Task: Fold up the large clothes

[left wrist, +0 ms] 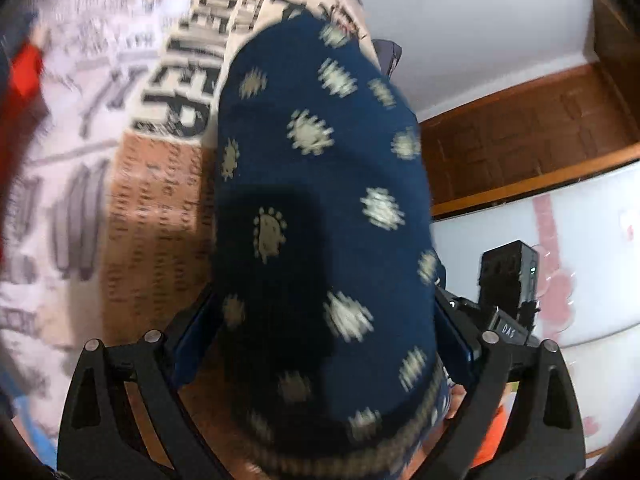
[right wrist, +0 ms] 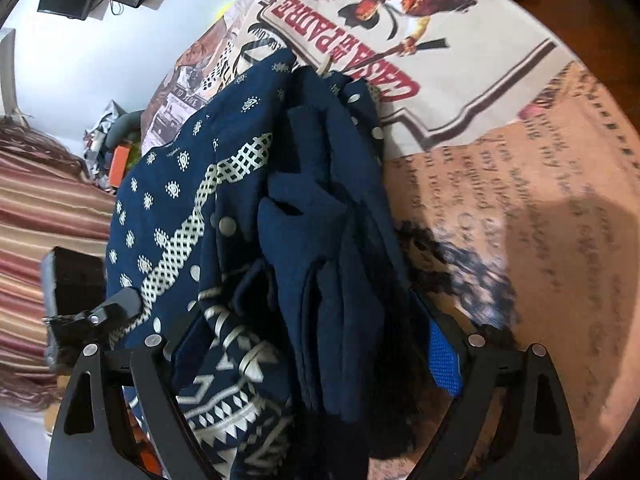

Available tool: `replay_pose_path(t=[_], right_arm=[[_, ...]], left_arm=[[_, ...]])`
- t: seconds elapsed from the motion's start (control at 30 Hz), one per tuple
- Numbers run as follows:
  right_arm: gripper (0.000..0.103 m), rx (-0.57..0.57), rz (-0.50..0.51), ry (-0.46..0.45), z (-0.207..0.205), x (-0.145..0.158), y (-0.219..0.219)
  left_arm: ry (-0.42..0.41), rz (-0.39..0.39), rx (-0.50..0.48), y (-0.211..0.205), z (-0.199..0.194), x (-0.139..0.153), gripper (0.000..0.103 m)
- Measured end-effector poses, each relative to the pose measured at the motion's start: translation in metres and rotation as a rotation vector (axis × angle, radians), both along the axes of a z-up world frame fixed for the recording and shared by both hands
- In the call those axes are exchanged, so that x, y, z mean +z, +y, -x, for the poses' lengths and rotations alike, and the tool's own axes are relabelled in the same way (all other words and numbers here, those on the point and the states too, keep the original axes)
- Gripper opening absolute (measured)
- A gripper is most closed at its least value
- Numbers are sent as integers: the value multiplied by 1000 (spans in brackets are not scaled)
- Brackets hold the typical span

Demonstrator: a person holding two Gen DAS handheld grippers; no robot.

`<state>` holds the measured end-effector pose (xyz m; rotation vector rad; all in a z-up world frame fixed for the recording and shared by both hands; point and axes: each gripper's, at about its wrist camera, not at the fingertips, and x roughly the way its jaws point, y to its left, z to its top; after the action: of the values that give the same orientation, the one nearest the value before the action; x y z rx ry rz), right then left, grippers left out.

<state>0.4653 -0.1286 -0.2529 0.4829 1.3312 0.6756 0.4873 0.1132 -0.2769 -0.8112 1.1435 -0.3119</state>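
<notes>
The big dark blue cloth with small cream dot flowers [left wrist: 320, 208] is held up and hangs in front of the left camera, a bit blurry. In the right view, the same blue cloth [right wrist: 304, 216] is bunched in thick folds, with a cream criss-cross band on its left side.

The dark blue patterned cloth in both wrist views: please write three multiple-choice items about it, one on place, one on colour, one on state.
1. The dark blue cloth with cream motifs lies over:
A a printed bedsheet
B a bare floor
C a sink
2. Its motifs are:
A cream
B green
C pink
3. Between the right tongs the cloth is:
A bunched
B flat
C absent

Answers: 1 A, the printed bedsheet shows around it; 2 A, cream marks on blue; 3 A, folds are gathered between the fingers. The left tongs also hold cloth.
</notes>
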Motion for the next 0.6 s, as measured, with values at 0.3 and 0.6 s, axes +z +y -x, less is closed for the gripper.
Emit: replay_pose_path(t=[0.3,0.6], right_arm=[[54,0,-61,19,7,9,7],[35,46,17,-101,42,75,40]], left_arm=[[-41,-4,-25,-3,5,8,74],[-128,-110,-50,4,43,81,65]])
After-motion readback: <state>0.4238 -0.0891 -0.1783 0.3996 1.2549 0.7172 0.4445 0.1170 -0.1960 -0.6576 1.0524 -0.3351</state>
